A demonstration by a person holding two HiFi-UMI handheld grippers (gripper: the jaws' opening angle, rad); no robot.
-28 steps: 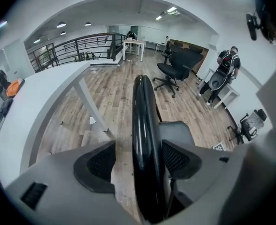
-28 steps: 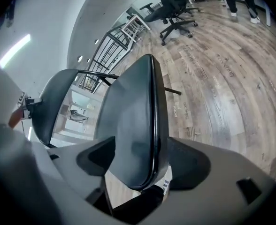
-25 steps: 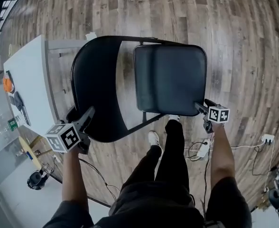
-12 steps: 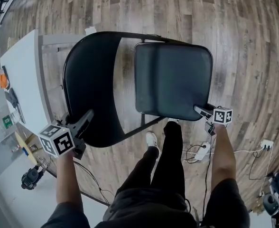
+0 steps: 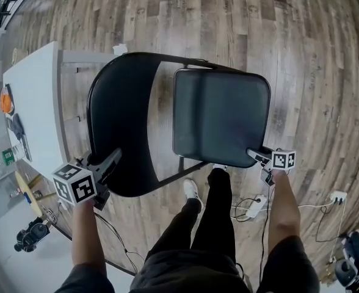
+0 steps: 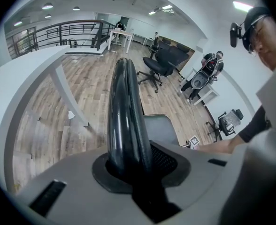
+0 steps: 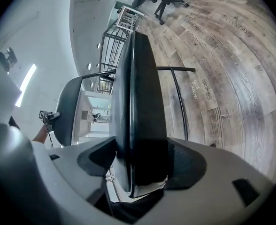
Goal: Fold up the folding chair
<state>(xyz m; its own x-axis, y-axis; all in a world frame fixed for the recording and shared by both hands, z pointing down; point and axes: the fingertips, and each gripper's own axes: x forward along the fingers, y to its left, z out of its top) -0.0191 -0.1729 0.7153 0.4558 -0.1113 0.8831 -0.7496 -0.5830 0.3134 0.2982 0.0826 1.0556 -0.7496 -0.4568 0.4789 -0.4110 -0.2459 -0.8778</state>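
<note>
Standing over the folding chair, a person is holding 1 gripper in each hand against it. The chair is sitting unfolded on the wooden floor, just beside a white table at the head view's left, with its curved black backrest on the left and its padded seat lying flat on the right. The left gripper is reaching the backrest's near edge; its own view is showing that glossy black edge running up between the 2 jaws, which are closing and are pressing against it at a narrow gap. The right gripper is meeting the seat's near right corner, and in its view the seat's thick edge is filling the space between the jaws, which are clamping it at a moderate width. The person's legs and 1 white shoe are showing just below the seat.
</note>
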